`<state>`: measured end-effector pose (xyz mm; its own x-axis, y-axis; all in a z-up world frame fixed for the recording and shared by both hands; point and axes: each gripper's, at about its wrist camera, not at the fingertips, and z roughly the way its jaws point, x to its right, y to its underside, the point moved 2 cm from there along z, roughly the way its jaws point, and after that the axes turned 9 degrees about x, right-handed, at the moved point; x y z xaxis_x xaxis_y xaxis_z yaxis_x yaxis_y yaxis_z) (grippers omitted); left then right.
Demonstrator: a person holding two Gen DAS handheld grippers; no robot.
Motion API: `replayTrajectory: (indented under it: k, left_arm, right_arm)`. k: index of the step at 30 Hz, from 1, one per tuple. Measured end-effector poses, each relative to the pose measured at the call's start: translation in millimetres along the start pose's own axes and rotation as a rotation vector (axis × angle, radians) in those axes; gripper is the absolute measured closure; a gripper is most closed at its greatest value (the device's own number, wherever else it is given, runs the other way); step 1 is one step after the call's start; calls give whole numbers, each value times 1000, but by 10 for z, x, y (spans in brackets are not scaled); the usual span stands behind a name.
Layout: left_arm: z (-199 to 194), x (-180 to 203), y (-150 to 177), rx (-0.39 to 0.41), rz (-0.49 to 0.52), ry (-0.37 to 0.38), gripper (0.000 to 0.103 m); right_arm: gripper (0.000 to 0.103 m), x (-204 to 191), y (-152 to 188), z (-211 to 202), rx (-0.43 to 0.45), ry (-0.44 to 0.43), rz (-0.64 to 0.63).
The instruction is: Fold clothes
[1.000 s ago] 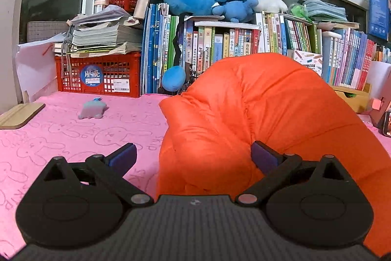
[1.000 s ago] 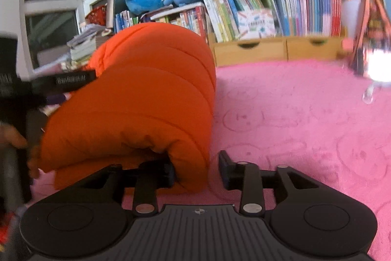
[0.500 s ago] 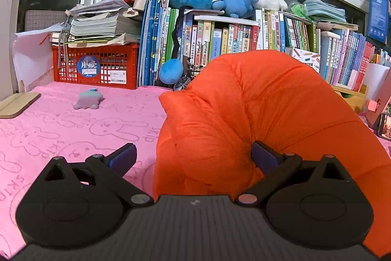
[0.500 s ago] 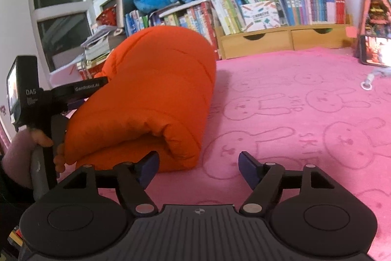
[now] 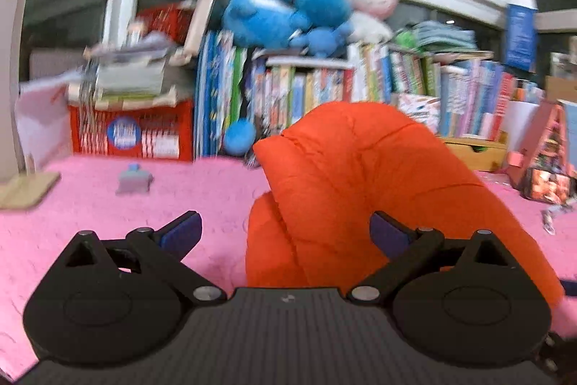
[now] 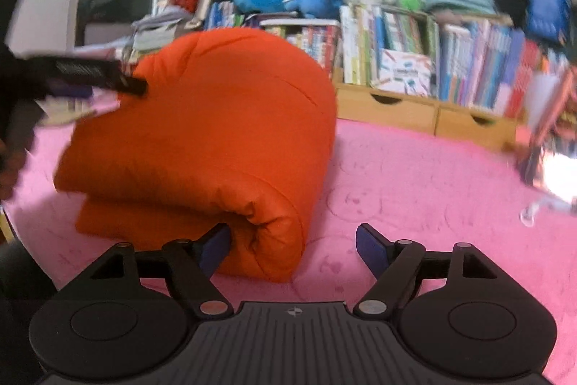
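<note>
A folded puffy orange quilted jacket (image 6: 202,147) lay on the pink rabbit-print blanket (image 6: 414,190). The right claw (image 6: 293,246), jaws just opening, stood spread around its corner. The left claw (image 5: 285,231) gaped too, gripping nothing.

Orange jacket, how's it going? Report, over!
Both tongs open, left and right; right's jaws just opened. Jacket folded on pink blanket, let go. Nothing in the way.

Plain orange jacket (image 6: 216,139) on bunny-patterned pink blanket (image 6: 414,190)
</note>
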<state>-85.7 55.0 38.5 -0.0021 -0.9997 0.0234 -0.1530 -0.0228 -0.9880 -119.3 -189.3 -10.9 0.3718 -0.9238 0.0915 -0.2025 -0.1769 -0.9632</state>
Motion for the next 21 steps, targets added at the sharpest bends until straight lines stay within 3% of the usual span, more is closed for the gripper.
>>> replayTrajectory:
  k: [4, 10, 16, 21]
  left_arm:
    - [-262, -63, 18, 4, 33, 35, 3]
    - [-562, -202, 174, -39, -8, 73, 2]
    - [-612, -34, 389, -140, 22, 207, 2]
    - [-588, 67, 422, -162, 7, 217, 2]
  right_arm:
    - [27, -65, -4, 81, 15, -27, 2]
    - [26, -41, 9, 10, 41, -19, 27]
    - [22, 63, -9, -137, 65, 55, -5]
    - [12, -270, -105, -203, 168, 85, -252]
